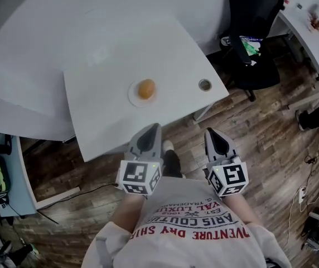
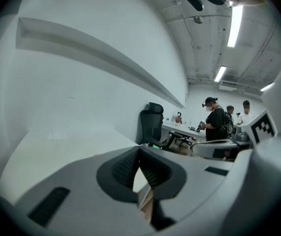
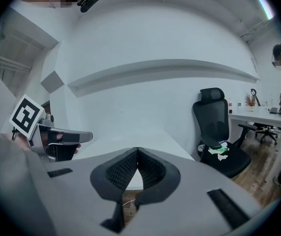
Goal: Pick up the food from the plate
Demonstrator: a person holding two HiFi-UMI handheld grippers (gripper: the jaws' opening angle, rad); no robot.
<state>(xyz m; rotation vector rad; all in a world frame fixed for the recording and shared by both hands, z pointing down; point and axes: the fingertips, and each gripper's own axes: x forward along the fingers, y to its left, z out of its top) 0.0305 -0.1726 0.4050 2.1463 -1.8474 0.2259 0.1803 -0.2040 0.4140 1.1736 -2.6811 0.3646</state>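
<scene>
While both grippers hang in front of the person's chest, the food [image 1: 146,88], a small round orange piece, sits on a white plate [image 1: 133,97] near the middle of the white table [image 1: 104,116], well apart from either tool. L gripper [image 1: 151,128] points toward the table w/ its tip about at the near edge. In the left gripper view its jaws are pressed together at the tips, nothing btwn the pads. R gripper [image 1: 211,132] is beside it, over the wood floor [image 1: 260,127], just off the table's near edge. The right gripper view shows its jaws closed tip to tip too, holding nothing. A small dark round thing [image 1: 204,85] lies on the table near the corner on the R gripper's side, apart from the plate. A black office chair [image 1: 254,32] stands past that corner w/ something green on the seat. In the left gripper view a few people [image 2: 214,124] stand at a desk [image 2: 182,130] far off.
</scene>
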